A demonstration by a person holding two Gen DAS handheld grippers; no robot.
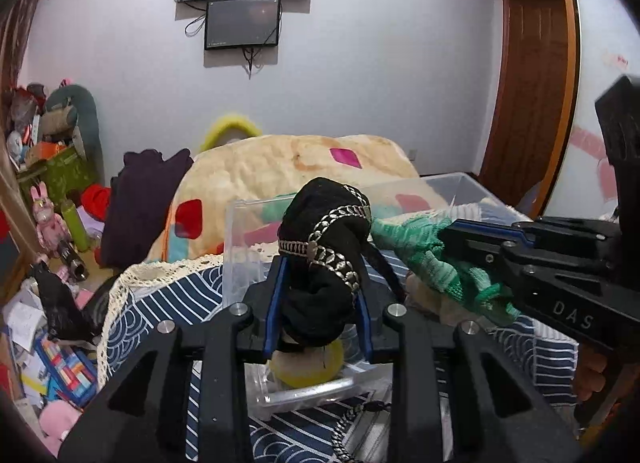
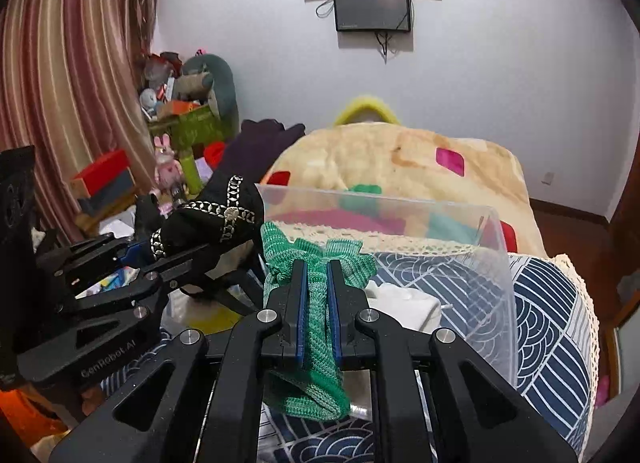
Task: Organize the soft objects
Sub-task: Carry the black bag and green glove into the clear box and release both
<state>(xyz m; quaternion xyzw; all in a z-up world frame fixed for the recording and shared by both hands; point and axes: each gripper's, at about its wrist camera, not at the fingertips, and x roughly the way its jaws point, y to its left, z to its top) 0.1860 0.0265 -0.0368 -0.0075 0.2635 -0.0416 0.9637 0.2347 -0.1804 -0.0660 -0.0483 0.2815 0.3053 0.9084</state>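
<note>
black studded cloth clamped in left fingers; right fingers clamp green knit over clear bin.

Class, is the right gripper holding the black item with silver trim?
No. The right gripper clamps a green knit piece.

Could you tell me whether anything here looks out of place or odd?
Yes: a metal chain from the black hat in the left gripper trails outside the clear bin onto the patterned cloth. The green knit in the right gripper looks normal.
</note>
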